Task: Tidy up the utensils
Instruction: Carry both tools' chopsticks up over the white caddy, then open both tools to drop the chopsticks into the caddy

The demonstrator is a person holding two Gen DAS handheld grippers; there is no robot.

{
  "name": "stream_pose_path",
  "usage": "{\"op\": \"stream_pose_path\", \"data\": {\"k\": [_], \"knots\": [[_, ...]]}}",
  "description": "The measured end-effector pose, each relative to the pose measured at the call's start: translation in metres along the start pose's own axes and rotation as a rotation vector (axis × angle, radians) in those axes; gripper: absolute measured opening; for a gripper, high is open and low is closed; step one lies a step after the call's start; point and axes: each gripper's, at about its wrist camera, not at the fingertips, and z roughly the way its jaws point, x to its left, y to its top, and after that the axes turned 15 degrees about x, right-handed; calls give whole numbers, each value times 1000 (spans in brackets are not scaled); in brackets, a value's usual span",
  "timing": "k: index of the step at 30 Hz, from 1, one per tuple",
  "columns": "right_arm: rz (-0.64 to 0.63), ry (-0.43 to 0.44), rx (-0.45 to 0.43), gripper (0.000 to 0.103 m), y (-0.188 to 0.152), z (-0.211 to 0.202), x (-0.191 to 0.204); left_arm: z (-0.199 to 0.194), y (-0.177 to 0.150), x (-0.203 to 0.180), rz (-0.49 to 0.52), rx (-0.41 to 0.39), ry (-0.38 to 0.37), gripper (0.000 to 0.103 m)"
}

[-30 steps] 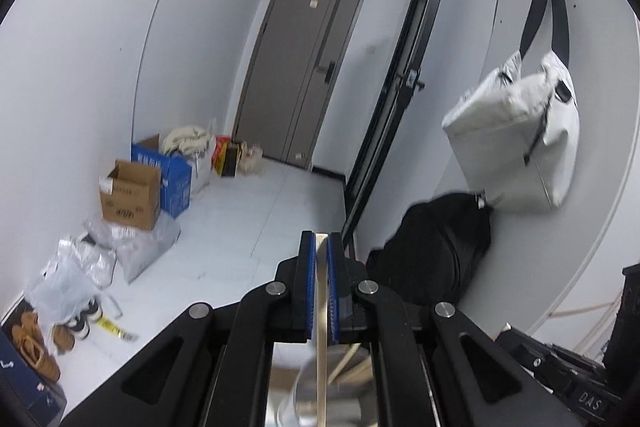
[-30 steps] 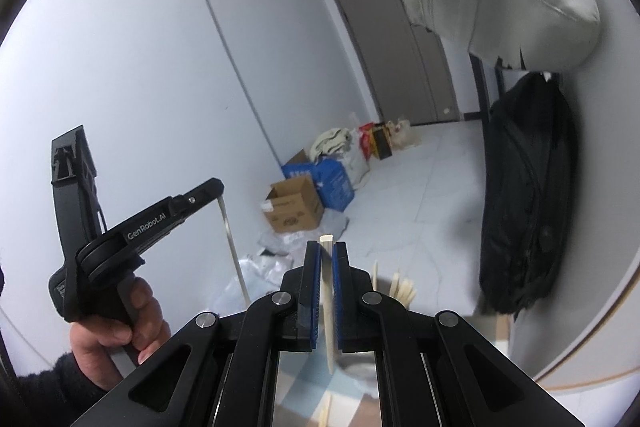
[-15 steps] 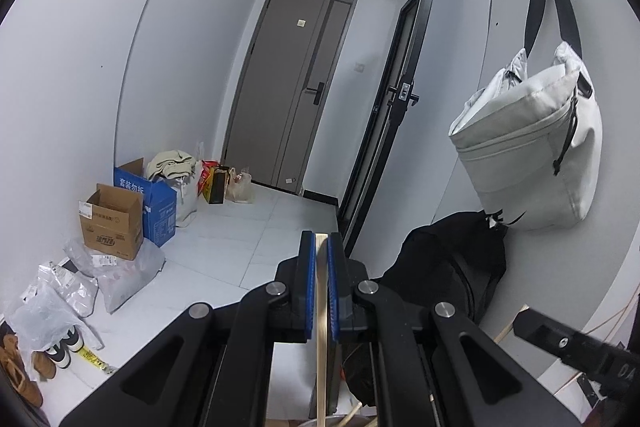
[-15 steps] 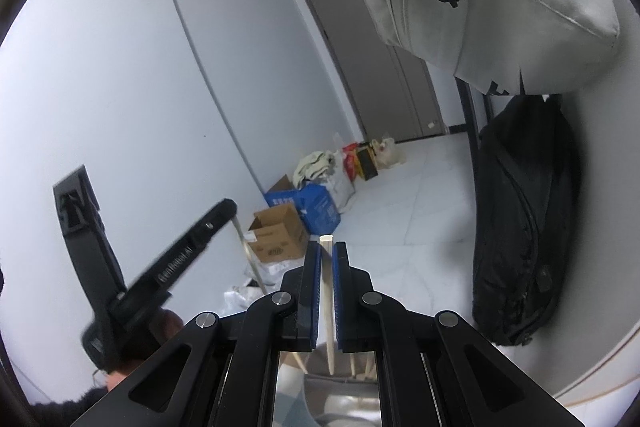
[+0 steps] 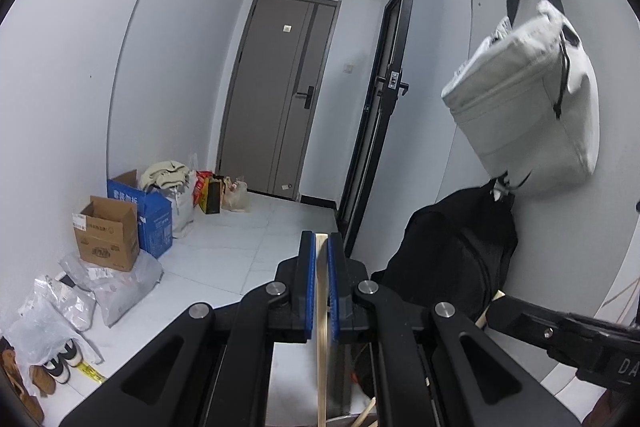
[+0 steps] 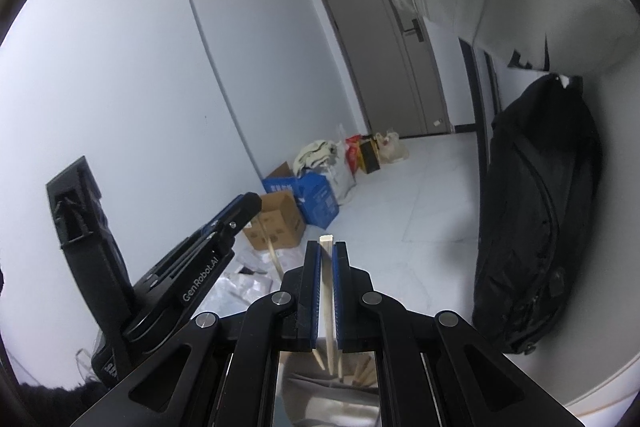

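— White walls, pale tiled floor, boxes piled by the grey door; not much of a kitchen. What are they holding?

— Each claw has a chopstick. The left claw is squeezed tight on one chopstick, which runs down between the blue pads and out below. The right claw is closed just as hard on another chopstick, its square end poking up past the pads.

— And where do they go?

— Into that shiny metal holder right under the right claw, I'd guess. A few wooden sticks already stand in it, leaning apart.

— So what could go wrong?

— The two claws are near each other; you can see the left one from the right camera, stick hanging off its tip. Bring both down together and they may knock. Also the tips could land on the holder's rim or on the sticks inside, and a thin stick pinched at one point would swivel or slip.

— And the holder itself?

— Looks light and tall to me. A sideways poke might tip it. I can't see what it stands on.
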Motion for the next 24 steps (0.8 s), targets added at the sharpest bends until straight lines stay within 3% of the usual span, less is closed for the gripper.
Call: {"op": "stream_pose_path", "data": {"k": [3,12,18,19,21,22,23,24], "knots": [[-7,-10,11,5,-7,9,-4,2,-8,-4,22,6,9,2],[0,27,67,5,-24,25,-12,1,-19,-8,90,80,-53,2],[5,47,108,6,-31,31,-14,3,-14,-6,105,175,-147,2],[12,53,112,6,-32,32,-15,5,-12,-5,104,200,-163,5],[30,60,115,8,-32,32,-18,8,-9,-5,104,257,-164,21],[38,68,117,8,-32,32,-19,8,-9,-5,104,274,-155,40],[49,70,119,9,-34,30,-20,6,-10,-6,105,277,-147,51],[54,62,121,13,-34,29,-21,2,-9,-6,107,270,-124,52]]}}
